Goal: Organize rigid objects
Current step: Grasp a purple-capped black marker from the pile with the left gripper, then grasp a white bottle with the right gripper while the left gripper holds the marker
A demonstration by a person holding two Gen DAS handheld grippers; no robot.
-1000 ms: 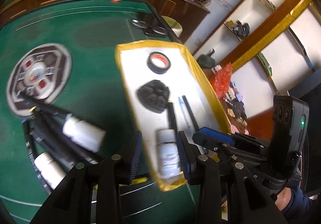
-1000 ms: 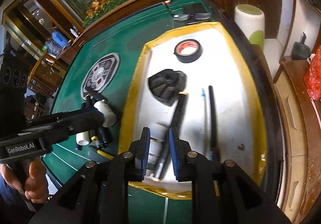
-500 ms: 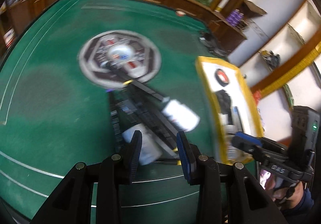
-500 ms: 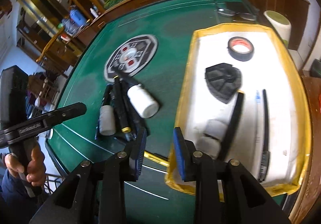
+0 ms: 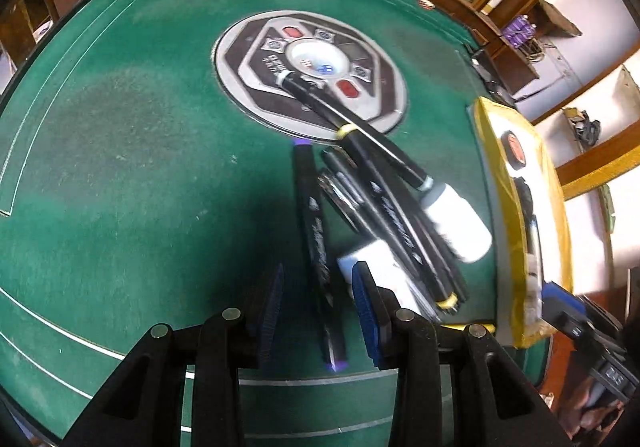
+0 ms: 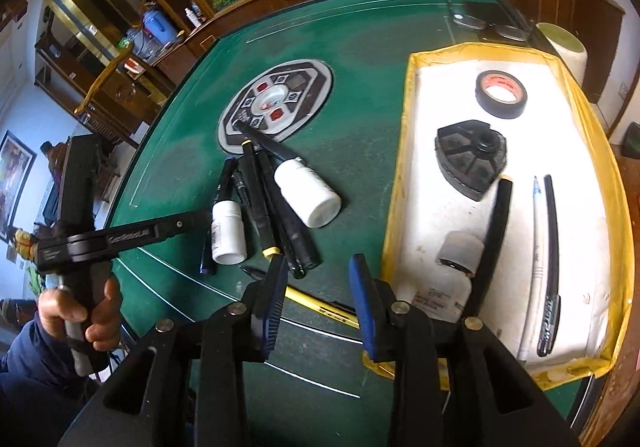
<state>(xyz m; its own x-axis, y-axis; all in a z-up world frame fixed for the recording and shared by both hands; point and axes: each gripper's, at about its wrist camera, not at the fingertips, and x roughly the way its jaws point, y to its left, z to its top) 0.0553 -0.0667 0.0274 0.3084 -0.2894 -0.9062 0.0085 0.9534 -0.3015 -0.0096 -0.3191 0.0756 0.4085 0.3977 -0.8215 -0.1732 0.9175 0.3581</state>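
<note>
left gripper (image 5: 316,303) hangs part-open over a black marker (image 5: 316,235); right gripper (image 6: 316,299), empty, has just been opening, tray (image 6: 400,175) at 2 o'clock.

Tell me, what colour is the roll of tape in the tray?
Black, with a red inner core; the roll of tape shows best in the right wrist view.

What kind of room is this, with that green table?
Probably a lived-in home or games room. The green felt table with a round button panel at its centre looks like an automatic mahjong table; wooden cabinets and wall shelves surround it.
</note>
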